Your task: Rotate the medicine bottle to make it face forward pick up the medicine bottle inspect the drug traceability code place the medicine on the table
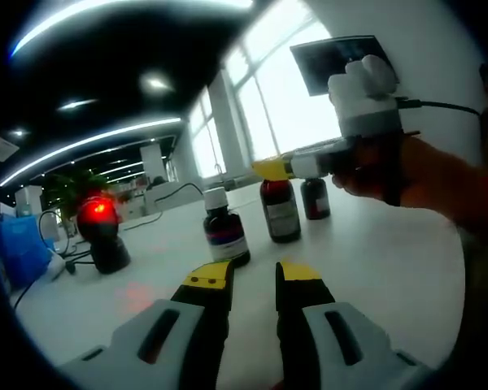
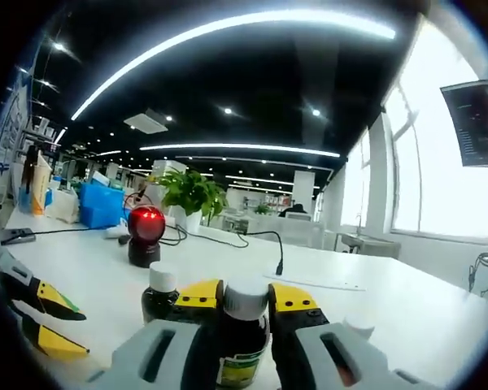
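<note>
- Left gripper view: the left claw [image 1: 253, 275] hangs low over the white table [image 1: 374, 268], its yellow-tipped jaws parted with only bare table between them, holding nothing; three dark medicine bottles stand in a loose row toward the table's far edge: a near bottle [image 1: 224, 227] with a white cap just beyond the claw's tips, a middle bottle [image 1: 281, 210] and a far bottle [image 1: 315, 198]; the right claw [image 1: 275, 168] comes in from the right in a person's hand [image 1: 390, 166], its yellow tip at the top of the middle bottle; a scanner [image 1: 100, 231] glowing red stands toward the table's left side, casting a faint red patch on the surface.
- Right gripper view: the right claw [image 2: 246, 305] has a white-capped medicine bottle [image 2: 244, 337] between its jaws, which sit close against the bottle's sides, apparently gripping it; whether the bottle is off the table I cannot tell; a second bottle [image 2: 159, 296] stands just beside it on the left; the scanner [image 2: 145, 236] sits further back.
- Risks, as I judge them: the grip sits high on a smooth, round bottle, so it may slip or swing when lifted; the neighbour is close enough to be knocked over by the claw's outer jaw; turning the bottle may hide the code behind a jaw.
</note>
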A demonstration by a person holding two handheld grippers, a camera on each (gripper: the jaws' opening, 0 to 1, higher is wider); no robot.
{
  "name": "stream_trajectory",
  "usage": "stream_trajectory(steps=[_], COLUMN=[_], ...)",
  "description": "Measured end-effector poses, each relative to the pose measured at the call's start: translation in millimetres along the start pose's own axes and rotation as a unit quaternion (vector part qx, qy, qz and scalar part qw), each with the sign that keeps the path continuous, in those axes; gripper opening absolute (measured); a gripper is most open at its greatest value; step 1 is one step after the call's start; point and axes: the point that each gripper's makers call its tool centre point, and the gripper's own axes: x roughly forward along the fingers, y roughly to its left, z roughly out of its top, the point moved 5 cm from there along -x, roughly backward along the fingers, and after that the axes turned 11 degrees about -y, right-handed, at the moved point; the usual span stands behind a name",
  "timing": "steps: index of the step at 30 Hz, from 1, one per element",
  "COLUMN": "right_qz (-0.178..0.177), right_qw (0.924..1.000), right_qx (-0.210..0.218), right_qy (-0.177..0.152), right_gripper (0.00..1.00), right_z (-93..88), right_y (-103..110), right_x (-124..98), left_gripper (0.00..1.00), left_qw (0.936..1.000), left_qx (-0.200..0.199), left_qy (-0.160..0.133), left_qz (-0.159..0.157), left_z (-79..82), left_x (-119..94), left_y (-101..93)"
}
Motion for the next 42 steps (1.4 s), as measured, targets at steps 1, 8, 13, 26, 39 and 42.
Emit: stream_trajectory(steps=[1,8,13,26,39,42], right_qz=[0.002,0.015,0.037,0.117,0.171,0.174], right_qw=[1.0000,0.9995,0.9976,0.9869,0.9787,0.9775], right_qx=[-0.007,0.026,0.057,0.111,0.114,0.119], right_qy=[0.001,0.002,-0.008,-0.006,-0.003,0.000], right_gripper=[0.18,0.23,0.25,0.24,0.23,0.23], right_z=[0.0,0.4,7.4,5.4,7.2,4.6], right_y=[0.0,-4.8,-7.0,-19.4,-16.3,-16.7], right_x=[0.1,-0.3,-1.5,-4.1,0.3,1.9], left_gripper=[0.14,0.13,0.14,0.14,0.14,0.14], left_qw=[1.0000,1.0000,1.0000,1.0000,1.0000,1.0000], left_qx=[0.000,0.000,0.000,0.000,0.000,0.001], left_qy=[0.000,0.000,0.000,0.001,0.001,0.001], left_qz=[0.000,0.000,0.000,0.000,-0.001,-0.001], left_z=[-0.1,-0.2,-0.5,-0.1,0.1,0.3], left_x=[0.0,0.1,0.2,0.4,0.4,0.3], left_y=[0.0,0.1,0.3,-0.5,-0.9,-1.0])
